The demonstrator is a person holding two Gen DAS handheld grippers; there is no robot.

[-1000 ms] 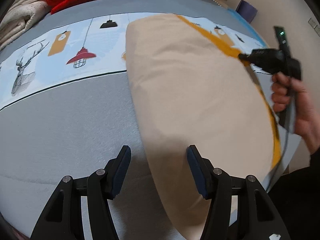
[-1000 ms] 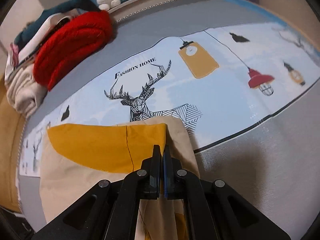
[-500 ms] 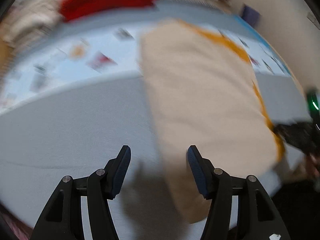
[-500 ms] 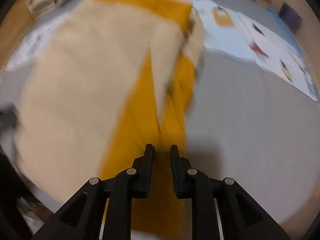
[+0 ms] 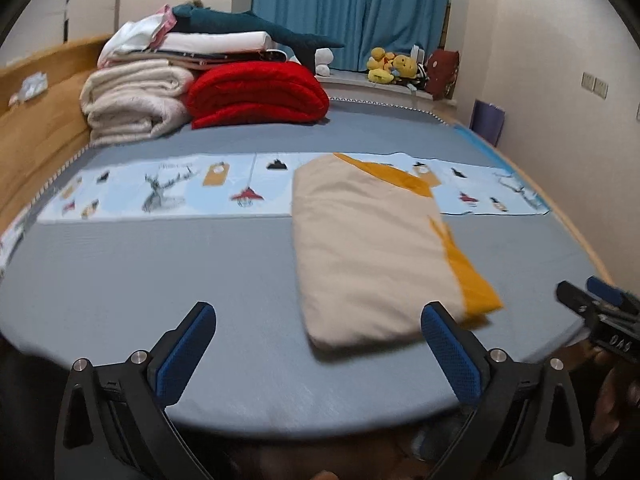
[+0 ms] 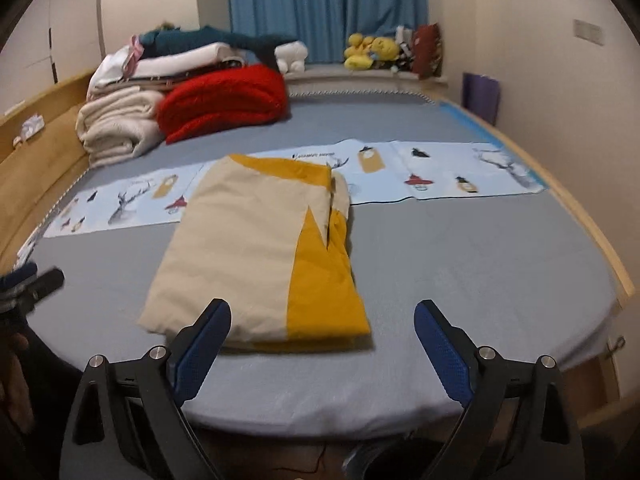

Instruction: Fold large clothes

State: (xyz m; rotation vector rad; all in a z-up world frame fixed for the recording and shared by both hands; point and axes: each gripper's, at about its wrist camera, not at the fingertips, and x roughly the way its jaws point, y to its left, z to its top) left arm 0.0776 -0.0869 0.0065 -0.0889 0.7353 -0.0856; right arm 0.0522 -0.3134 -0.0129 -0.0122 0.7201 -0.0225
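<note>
A folded beige and mustard-yellow cloth (image 5: 368, 248) (image 6: 256, 248) lies flat on the grey bed (image 5: 160, 264) (image 6: 460, 264), its far end over a pale blue printed strip. My left gripper (image 5: 318, 330) hangs above the bed's near edge, jaws opening wide, nothing between them; the cloth's near corner is just beyond its right finger. My right gripper (image 6: 322, 328) is also pulled back to the near edge, jaws opening wide and empty, with the cloth's near end beyond them. Each view shows the other gripper at its side edge.
Folded cream blankets (image 5: 136, 100) and a red blanket (image 5: 256, 94) are stacked at the bed's far left, with white linen and a plush shark on top. Soft toys (image 5: 392, 68) sit by the blue curtain. A wooden bed frame (image 6: 40, 160) runs along the left.
Both grippers drew back from the cloth to the bed's near edge and rose. The right gripper let go of the cloth's yellow corner and opened; the left jaws widened. The cloth lies folded.
</note>
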